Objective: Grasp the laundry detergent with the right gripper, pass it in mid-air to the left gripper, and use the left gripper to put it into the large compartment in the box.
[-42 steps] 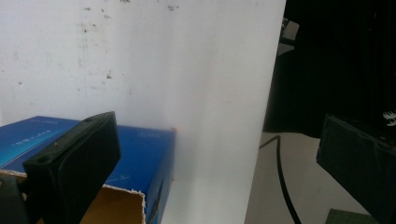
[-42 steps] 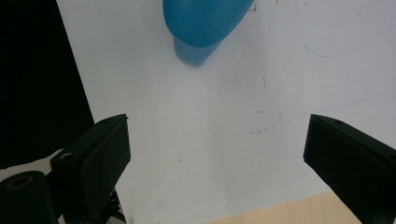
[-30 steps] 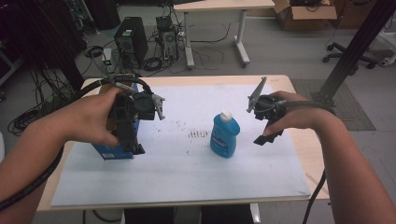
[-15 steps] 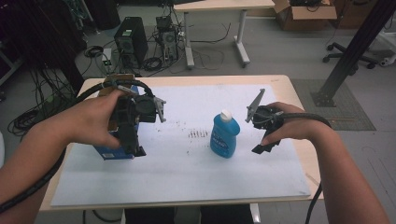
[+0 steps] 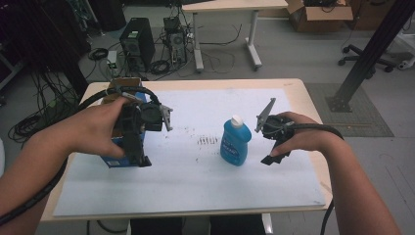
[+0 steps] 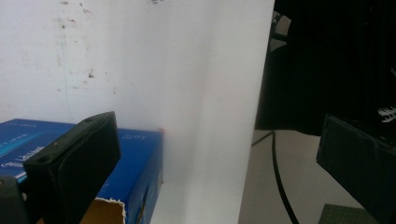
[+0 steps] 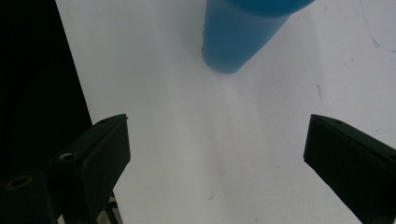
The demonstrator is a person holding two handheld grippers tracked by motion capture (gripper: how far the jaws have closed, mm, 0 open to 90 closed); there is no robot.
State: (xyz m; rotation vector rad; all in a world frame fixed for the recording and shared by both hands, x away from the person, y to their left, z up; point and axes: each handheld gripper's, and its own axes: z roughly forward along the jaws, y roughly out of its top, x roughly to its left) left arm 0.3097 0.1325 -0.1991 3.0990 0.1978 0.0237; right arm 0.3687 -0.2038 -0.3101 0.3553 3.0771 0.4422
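A blue bottle [image 5: 235, 144] with a white cap stands upright near the middle of the white sheet [image 5: 195, 181]. My right gripper [image 5: 272, 152] hangs just right of it, pointing down, apart from the bottle. In the right gripper view its jaws [image 7: 217, 123] stand open over bare sheet, with the bottle's base [image 7: 238, 42] ahead. My left gripper [image 5: 135, 149] is held over a blue box [image 5: 111, 159] at the sheet's left. Its jaws [image 6: 215, 126] are open and empty. One of them lies above the blue box [image 6: 135, 163], whose torn cardboard flap shows.
The sheet covers a wooden table [image 5: 303, 93]; dark smudges [image 5: 208, 140] mark its middle. On the floor behind are computer towers [image 5: 134, 41], cables, a desk [image 5: 225, 7], a cardboard box [image 5: 318, 7] and an office chair [image 5: 372, 51]. A black post [image 5: 367, 58] rises at the right.
My right gripper has sunk toward the table beside the bottle, jaws still open. The left gripper and the bottle have stayed put.
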